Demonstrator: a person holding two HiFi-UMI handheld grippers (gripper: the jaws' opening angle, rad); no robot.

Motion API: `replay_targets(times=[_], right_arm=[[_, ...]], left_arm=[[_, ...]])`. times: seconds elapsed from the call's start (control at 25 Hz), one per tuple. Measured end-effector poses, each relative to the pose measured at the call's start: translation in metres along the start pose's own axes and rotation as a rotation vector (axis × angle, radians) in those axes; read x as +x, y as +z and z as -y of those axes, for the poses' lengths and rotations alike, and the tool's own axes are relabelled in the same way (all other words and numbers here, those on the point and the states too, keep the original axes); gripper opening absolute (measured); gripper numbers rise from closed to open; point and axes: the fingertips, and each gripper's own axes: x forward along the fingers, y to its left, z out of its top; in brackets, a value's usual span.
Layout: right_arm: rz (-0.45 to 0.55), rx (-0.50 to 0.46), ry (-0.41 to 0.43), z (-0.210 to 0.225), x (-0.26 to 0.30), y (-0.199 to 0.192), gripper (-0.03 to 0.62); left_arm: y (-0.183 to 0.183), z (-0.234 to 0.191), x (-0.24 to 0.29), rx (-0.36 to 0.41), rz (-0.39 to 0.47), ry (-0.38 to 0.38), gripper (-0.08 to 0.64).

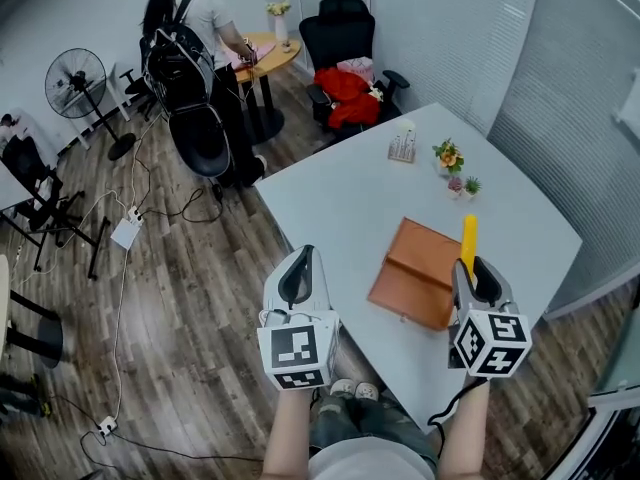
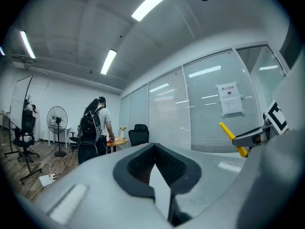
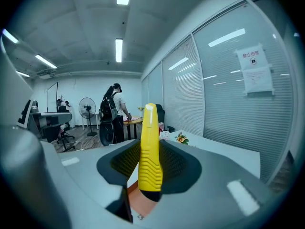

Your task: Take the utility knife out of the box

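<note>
Yellow plastic utility knife (image 1: 468,234) (image 3: 149,128) sits clamped between the jaws of my right gripper (image 1: 470,264) (image 3: 150,147), its ribbed handle pinched by the dark pads and its long body sticking out past the tips. It is out of the flat tan-brown box (image 1: 412,273) (image 3: 142,203), which lies on the white table (image 1: 340,198). From the head view I see the knife over the box's right edge, and from the right gripper view the box shows low beneath the jaws. My left gripper (image 1: 305,254) (image 2: 155,147) is off the table's near-left edge, above the wooden floor (image 1: 190,298). Its jaws are pressed together at the tips with nothing between them.
</note>
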Motion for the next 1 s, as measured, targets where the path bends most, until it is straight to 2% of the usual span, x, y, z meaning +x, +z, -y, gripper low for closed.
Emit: replay_targets(times=[0.4,1.0], right_arm=[[0.083,-0.004,-0.023,-0.003,-0.018,0.022,0.155],[0.118,-0.011,-0.018,-0.006,-0.024,0.031,0.155]], left_arm=[[0.03,-0.004,-0.011,0.015,0.052,0.013,0.0],[0.039,-0.002,-0.016,0.019,0.084,0.013,0.0]])
